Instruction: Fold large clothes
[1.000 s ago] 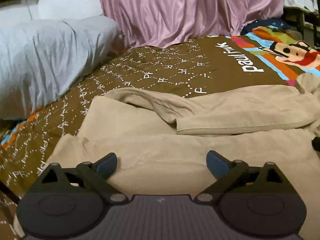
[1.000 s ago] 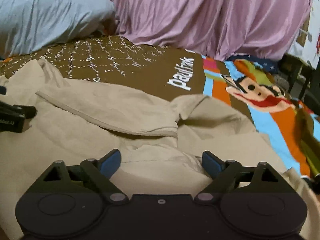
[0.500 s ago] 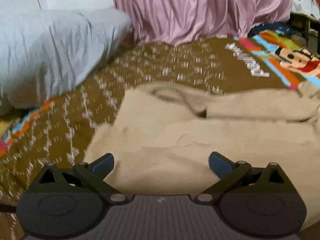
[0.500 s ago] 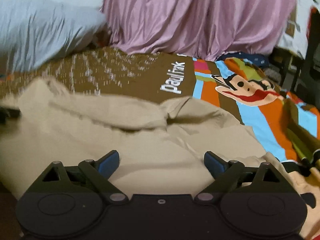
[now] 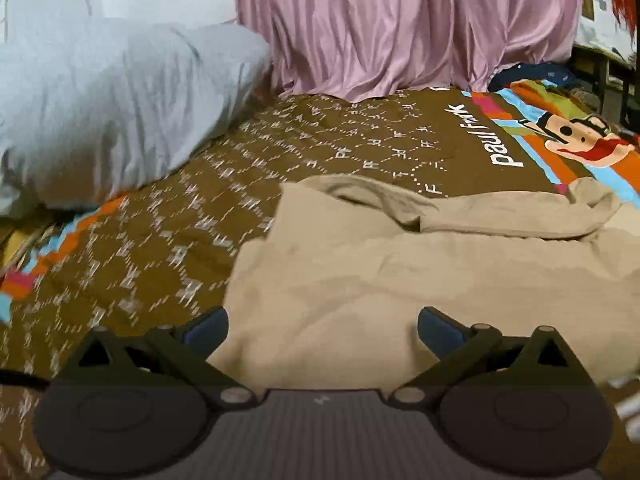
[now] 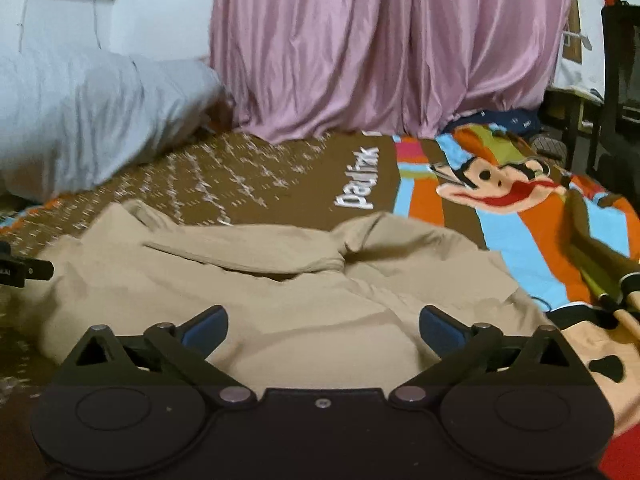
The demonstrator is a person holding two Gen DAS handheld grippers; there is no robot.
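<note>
A large beige garment (image 5: 420, 264) lies partly folded on the brown cartoon-print bedspread (image 5: 320, 148), with a sleeve laid across its far side. My left gripper (image 5: 322, 326) hovers open above its near left part, nothing between the blue pads. In the right wrist view the same beige garment (image 6: 260, 280) fills the middle of the bed. My right gripper (image 6: 323, 325) hangs over its near edge, its jaws still opening wide and holding nothing. Part of the left gripper (image 6: 24, 272) shows at the left edge there.
A grey-blue pillow (image 5: 100, 120) lies at the far left. A pink curtain (image 6: 380, 48) hangs behind the bed. A stick-like object with a wooden handle (image 6: 600, 276) lies at the bed's right side. A dark chair (image 6: 620, 80) stands far right.
Both grippers have lifted and pulled back from the garment, so more of the bed shows. The left gripper's view has shifted so the garment sits further right. Both stay open.
</note>
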